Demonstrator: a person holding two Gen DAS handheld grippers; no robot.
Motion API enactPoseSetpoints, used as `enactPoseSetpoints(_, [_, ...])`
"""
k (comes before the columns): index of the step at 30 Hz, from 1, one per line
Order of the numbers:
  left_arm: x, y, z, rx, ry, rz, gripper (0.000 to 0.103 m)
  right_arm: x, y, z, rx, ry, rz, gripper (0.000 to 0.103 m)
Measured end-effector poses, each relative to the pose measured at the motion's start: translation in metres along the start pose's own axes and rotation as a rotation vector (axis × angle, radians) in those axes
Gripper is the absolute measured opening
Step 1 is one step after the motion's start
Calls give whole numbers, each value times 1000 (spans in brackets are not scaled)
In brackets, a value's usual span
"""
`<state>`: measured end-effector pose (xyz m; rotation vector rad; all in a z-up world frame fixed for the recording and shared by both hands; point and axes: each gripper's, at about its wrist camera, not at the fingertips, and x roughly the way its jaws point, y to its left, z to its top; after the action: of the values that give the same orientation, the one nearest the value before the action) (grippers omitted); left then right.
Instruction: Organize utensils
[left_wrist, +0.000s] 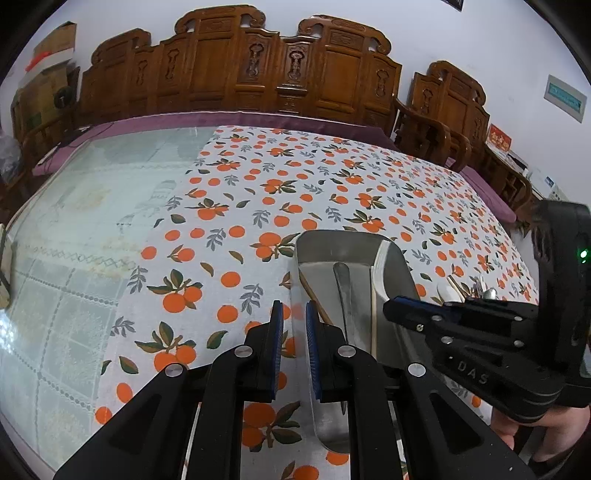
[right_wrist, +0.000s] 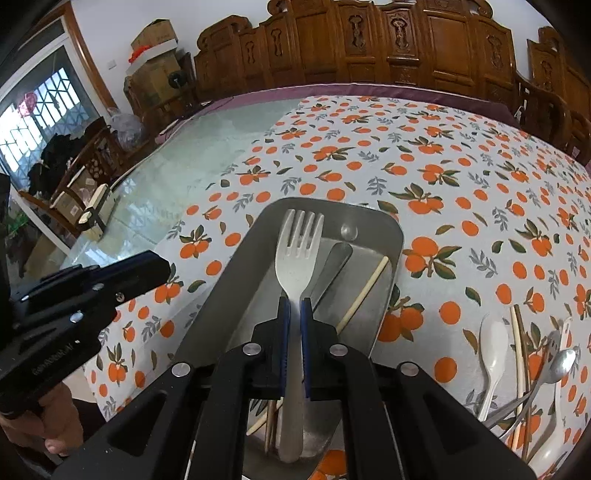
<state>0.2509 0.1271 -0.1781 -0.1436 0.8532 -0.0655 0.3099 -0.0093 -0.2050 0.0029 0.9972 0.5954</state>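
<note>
- My right gripper (right_wrist: 294, 310) is clamped on the neck of a pale fork (right_wrist: 298, 254), and the blue pads press it from both sides. The tines point away from me, over the metal tray (right_wrist: 236, 266).
- My left gripper (left_wrist: 294, 314) has nothing in it. Its pads stand only a narrow gap apart, above the left rim of the tray.
- In the tray I see one light chopstick (right_wrist: 364, 291) lying slanted at the right side, and a flat metal handle (right_wrist: 332, 269) beside the fork. Under my right gripper, near the close end of the tray, more chopstick ends show, but I cannot count them.
- The loose utensils are on the tablecloth (right_wrist: 461, 177) to the right of the tray: a white spoon (right_wrist: 491, 354), a metal spoon (right_wrist: 559, 363), and some chopsticks crossing each other.
- The cloth beyond the tray is free up to the far table edge. To the left the orange print ends and a glass surface (left_wrist: 92, 206) begins.
- Carved wooden chairs (left_wrist: 258, 66) stand close along the far edge.
</note>
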Motion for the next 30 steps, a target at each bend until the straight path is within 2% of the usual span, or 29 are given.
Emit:
enactPoseSetpoints(8, [-1,-5,-1,8,-2,-6,11,-11,-10,-7,3,-27,-5,8])
enactPoseSetpoints(15, [-2,-25,-1,33,-10,-34,13,-56,-28,-20,-34,-93,-53,8])
enactPoseSetpoints(22, [1,-61,-3,85,-14,-75,27,-108,-74,-53,-31,-128,-146,8])
enactPoseSetpoints(26, [-2,-79,-4,99,-33,-114,36,-123,-106,-76,-18,-116,-214,8])
enactPoseSetpoints(30, [-2,-98,-7,124,-45,-123,38,-128,-133,-96,2,-100,-253,8])
